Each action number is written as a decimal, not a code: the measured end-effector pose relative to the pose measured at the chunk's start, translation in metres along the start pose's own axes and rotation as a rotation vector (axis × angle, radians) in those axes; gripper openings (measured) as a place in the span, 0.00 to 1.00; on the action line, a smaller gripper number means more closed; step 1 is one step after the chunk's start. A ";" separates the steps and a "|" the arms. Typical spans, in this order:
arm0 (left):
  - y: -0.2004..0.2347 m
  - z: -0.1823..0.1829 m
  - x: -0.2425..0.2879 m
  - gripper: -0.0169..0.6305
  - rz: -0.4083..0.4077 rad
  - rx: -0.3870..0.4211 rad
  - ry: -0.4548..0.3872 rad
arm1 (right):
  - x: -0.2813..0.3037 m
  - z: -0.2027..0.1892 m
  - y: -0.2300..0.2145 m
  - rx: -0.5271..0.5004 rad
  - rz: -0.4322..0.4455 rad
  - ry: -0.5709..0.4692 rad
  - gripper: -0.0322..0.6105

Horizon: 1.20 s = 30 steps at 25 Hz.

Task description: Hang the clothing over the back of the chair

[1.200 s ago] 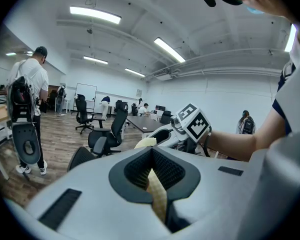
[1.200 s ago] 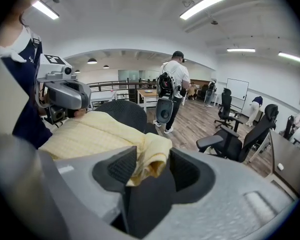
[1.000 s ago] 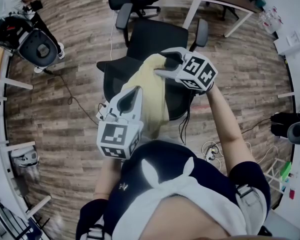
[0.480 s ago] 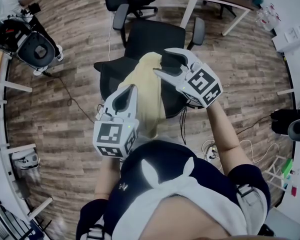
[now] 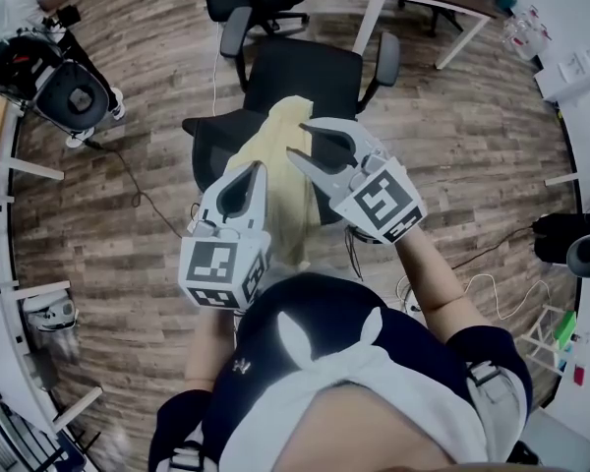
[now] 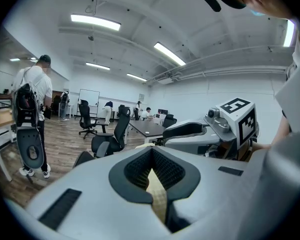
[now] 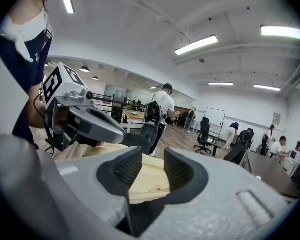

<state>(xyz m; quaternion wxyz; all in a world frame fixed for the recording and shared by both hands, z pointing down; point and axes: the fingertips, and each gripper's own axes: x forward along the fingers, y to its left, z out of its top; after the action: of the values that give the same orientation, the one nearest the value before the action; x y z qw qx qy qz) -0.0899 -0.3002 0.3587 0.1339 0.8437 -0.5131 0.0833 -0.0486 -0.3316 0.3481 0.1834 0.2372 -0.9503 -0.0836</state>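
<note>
The cloth [image 5: 275, 150] is draped over the chair back [image 5: 208, 160], its long axis running ahead of and beneath both sets of jaws. It is pinched by the closed left gripper [image 5: 259, 169]. The right gripper [image 5: 301, 140], just beside it, is held half open, its jaws having just been closing, with cloth in the gap but not pressed. Room is left ahead, over the seat [image 5: 305, 72].

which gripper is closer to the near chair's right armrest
Right. The right gripper is just short of that armrest, over the chair back; the left gripper is farther away, at the yellow clothing's other edge.
</note>
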 end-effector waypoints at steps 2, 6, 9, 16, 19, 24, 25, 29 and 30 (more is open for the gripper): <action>-0.005 0.000 -0.003 0.03 0.000 0.001 -0.002 | -0.006 0.005 0.007 0.018 -0.006 -0.029 0.18; -0.014 -0.003 -0.010 0.03 0.000 0.000 -0.003 | -0.018 0.012 0.021 0.055 -0.020 -0.086 0.06; -0.020 -0.006 -0.014 0.03 -0.001 -0.002 0.000 | -0.025 0.017 0.032 0.076 -0.012 -0.131 0.05; -0.030 -0.011 -0.025 0.03 0.001 0.001 0.000 | -0.037 0.021 0.052 0.125 0.002 -0.170 0.05; -0.035 -0.012 -0.028 0.03 0.001 0.003 -0.002 | -0.041 0.020 0.059 0.135 0.009 -0.167 0.05; -0.045 -0.017 -0.035 0.03 -0.003 0.004 0.000 | -0.047 0.015 0.073 0.162 0.019 -0.156 0.05; -0.048 -0.018 -0.037 0.03 -0.003 0.004 0.001 | -0.048 0.014 0.075 0.165 0.013 -0.154 0.05; -0.055 -0.024 -0.042 0.03 -0.002 0.004 0.004 | -0.055 0.009 0.081 0.187 -0.010 -0.157 0.05; -0.056 -0.025 -0.043 0.03 -0.001 0.003 0.005 | -0.056 0.007 0.082 0.195 -0.009 -0.154 0.05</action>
<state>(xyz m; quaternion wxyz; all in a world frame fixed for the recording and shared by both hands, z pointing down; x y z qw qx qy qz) -0.0601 -0.2321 0.3627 0.1341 0.8439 -0.5123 0.0862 -0.0398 -0.2328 0.3440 0.0853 0.2512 -0.9641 -0.0097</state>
